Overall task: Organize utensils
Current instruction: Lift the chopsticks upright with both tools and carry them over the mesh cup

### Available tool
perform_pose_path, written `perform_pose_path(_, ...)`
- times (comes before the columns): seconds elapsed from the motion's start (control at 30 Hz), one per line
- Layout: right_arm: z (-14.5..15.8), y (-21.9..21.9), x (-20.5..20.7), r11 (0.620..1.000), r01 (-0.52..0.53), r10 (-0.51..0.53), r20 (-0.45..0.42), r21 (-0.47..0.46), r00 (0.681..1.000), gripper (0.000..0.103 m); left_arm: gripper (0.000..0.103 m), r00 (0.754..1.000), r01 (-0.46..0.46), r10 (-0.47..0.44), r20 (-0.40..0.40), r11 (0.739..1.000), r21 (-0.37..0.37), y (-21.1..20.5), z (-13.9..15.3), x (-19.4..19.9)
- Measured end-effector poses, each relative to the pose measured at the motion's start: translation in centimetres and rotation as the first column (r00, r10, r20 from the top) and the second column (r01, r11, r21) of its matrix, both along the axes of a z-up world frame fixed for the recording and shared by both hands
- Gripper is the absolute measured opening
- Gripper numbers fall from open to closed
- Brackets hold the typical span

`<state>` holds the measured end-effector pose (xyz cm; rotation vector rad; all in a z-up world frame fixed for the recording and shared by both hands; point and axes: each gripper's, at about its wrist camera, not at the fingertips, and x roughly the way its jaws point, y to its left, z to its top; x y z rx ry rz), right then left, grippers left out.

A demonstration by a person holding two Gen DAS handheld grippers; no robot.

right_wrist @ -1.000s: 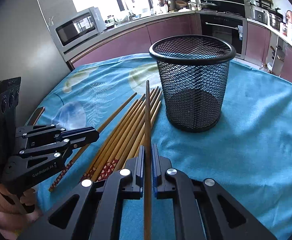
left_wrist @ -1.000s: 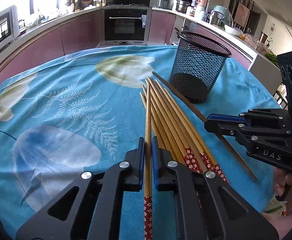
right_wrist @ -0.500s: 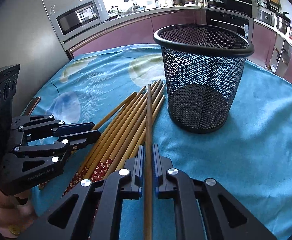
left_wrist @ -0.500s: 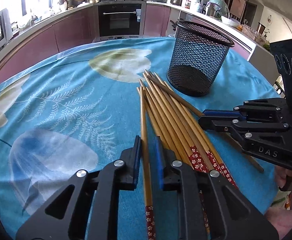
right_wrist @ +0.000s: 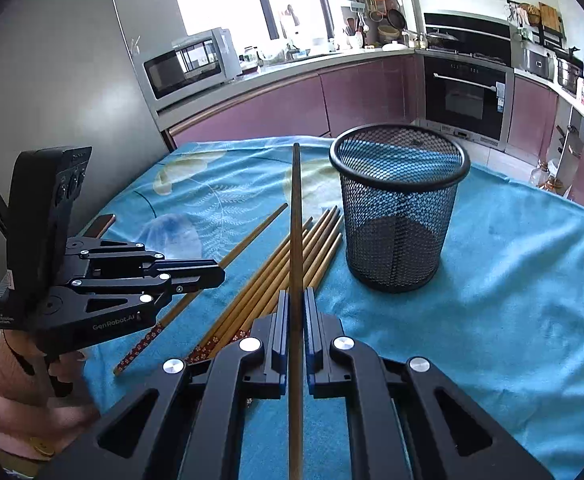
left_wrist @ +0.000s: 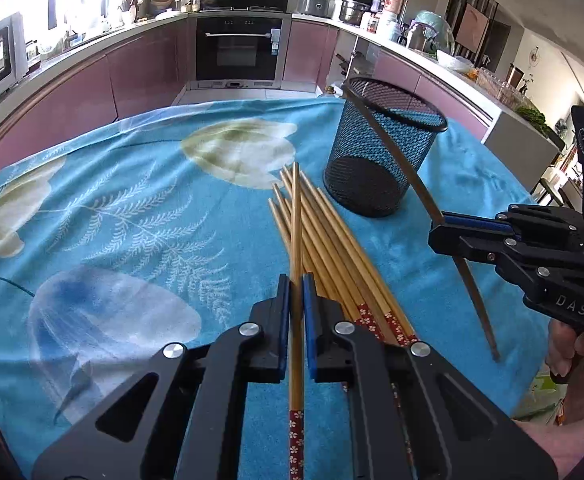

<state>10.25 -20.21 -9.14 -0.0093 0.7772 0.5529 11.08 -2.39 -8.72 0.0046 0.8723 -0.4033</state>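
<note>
1. On the blue flowered tablecloth [left_wrist: 132,184], both grippers are clamped down on a chopstick each. The left gripper [left_wrist: 296,280] let go for a moment and has just pinched shut again on a pale bamboo chopstick [left_wrist: 296,224]; a second ago that stick lay in line with the pile, now it crosses over the others at a slant.
2. The right gripper [right_wrist: 296,300] has its jaws narrow around a darker brown chopstick [right_wrist: 295,216], and compared with a second ago it's clearly off the cloth. In the left wrist view its tip reaches up by the rim of the mesh cup [left_wrist: 383,160].
3. What that means, I'd guess: the dark one is about ready to go tip-first into the cup, and the left one is only just re-gripped, so it comes after.
4. Looks-wise: the remaining chopsticks [left_wrist: 331,248] lie bunched side by side just beside the cup, tips toward it, with red flower-patterned handles at the near end. The cup stands upright and looks empty through the mesh.
5. Most of the job is not yet done, since the pile is on the cloth.
</note>
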Motion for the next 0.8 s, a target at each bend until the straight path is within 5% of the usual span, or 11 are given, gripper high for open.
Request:
perform_pose_path(0.53,7.1,-3.9,0.3,0.993,0.033,-0.054,0.191,0.11,0.98,0.006,0.007,0.968,0.114,-0.068,0.24,0.976,-0.186,0.2,12.4,-3.5)
perform_pose_path(0.8,10.6,-4.5,2.4,0.986,0.058,-0.101,0.287,0.155,0.952,0.006,0.007,0.944,0.114,-0.029,0.329,0.964,-0.24,-1.4,16.8,-1.3)
